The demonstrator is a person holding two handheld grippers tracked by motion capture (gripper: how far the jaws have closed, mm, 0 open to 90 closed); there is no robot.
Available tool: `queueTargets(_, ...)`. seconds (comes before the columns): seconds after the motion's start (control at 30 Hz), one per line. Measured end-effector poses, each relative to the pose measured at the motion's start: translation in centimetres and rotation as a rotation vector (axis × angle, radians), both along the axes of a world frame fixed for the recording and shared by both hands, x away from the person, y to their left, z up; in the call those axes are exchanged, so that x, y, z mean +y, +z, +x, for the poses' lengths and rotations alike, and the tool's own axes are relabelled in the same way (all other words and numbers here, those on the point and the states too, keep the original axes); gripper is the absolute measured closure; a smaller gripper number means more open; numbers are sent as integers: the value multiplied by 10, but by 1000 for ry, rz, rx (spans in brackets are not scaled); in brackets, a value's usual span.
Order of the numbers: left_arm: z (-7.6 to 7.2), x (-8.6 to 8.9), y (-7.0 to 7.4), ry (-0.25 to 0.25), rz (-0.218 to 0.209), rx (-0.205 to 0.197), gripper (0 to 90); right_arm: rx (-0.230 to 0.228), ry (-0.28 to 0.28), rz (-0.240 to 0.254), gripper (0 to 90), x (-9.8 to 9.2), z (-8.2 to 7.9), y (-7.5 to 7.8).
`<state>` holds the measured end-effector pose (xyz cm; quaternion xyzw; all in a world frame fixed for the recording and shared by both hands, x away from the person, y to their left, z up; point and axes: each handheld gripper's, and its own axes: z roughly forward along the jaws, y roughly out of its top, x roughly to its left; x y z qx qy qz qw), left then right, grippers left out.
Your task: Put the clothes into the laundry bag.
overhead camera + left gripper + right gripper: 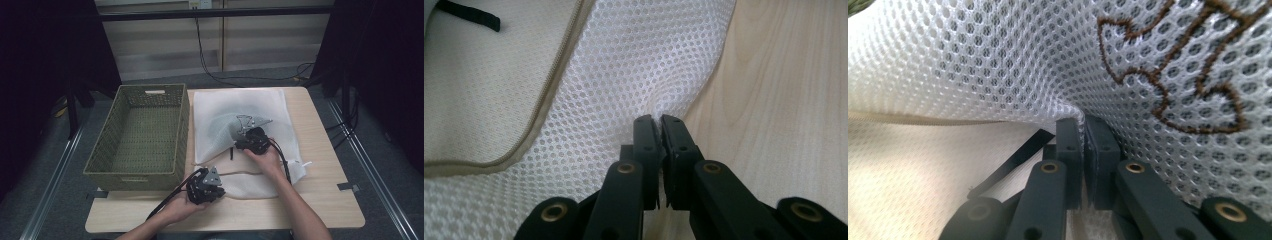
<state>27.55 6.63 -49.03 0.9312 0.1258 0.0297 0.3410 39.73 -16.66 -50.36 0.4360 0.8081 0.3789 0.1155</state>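
Mesh laundry bag (240, 107), one, lies white on the table (327, 200) beside one empty woven basket (142, 132) in the high view; lift both pinches together so its zip mouth stays wide. In the left gripper view, your left gripper (659, 120) pinches its near edge. In the right gripper view, your right gripper (1083, 119) pinches the upper layer by brown embroidery (1193, 65).
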Motion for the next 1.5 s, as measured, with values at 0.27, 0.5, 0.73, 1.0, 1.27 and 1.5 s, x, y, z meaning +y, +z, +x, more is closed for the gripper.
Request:
queueTargets(0.27, 0, -1, 0, 0, 2, 0, 865, -7, -34, 26, 867, -3, 11, -3)
queueTargets(0.5, 0, -1, 0, 5, 1, 2, 865, -2, -25, 26, 874, -4, 10, -1)
queueTargets(0.73, 0, -3, 1, 12, 5, 12, 864, 10, 20, 71, 876, -16, -7, 7)
queueTargets(1.0, 1, -5, 0, 17, -1, 12, 861, 9, 103, 109, 875, -22, -26, 19)
queueTargets(1.27, 3, -4, 1, 8, 10, 25, 843, 26, 154, 98, 870, -28, -42, 15)
queueTargets(1.5, -2, 0, 7, 19, -30, 23, 754, 23, 147, 128, 694, -35, -49, 19)
